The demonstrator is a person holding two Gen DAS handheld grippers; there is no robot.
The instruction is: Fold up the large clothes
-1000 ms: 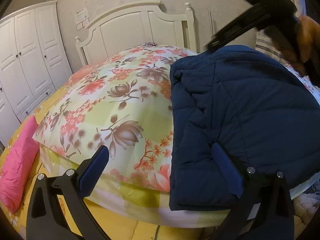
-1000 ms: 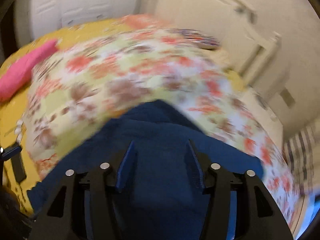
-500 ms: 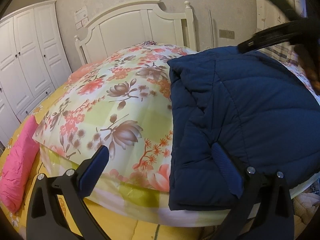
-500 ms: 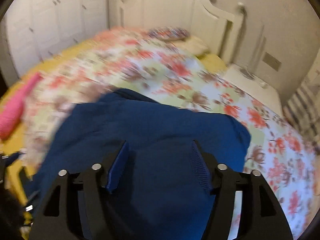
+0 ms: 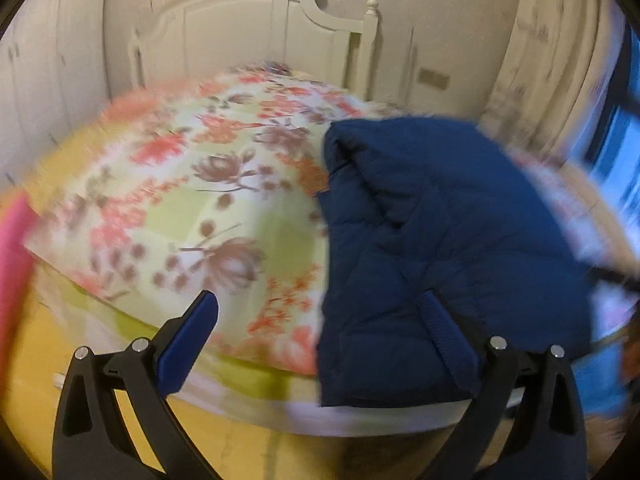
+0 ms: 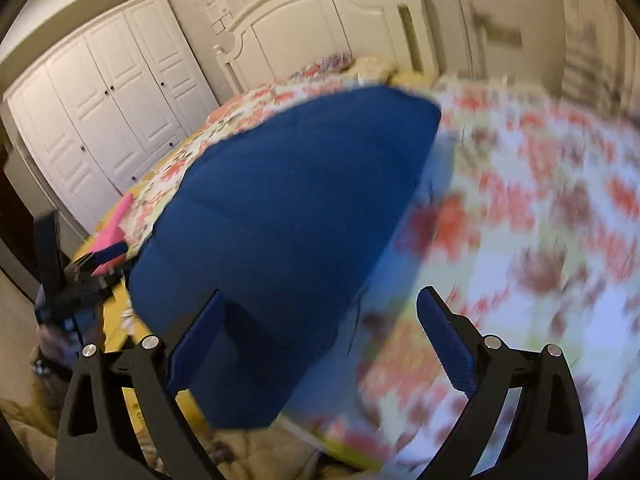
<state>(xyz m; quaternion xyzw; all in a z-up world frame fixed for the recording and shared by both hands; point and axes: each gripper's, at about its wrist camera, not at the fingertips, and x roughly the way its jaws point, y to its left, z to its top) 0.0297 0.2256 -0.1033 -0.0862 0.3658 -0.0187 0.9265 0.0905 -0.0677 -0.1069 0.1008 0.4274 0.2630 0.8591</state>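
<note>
Right wrist: right tool (image 6: 320, 344) just opened, holding nothing.

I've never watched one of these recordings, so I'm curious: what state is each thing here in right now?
Navy jacket: folded over, lying on the bed near its edge, not gripped.
Left hand-held gripper: open, nothing pinched.
Right hand-held gripper: open, its jaws have just been opening; nothing clamped between them.
Floral quilt: spread over the bed.
Wardrobe: doors closed.
Pink roll: lying at the bed's edge.
</note>
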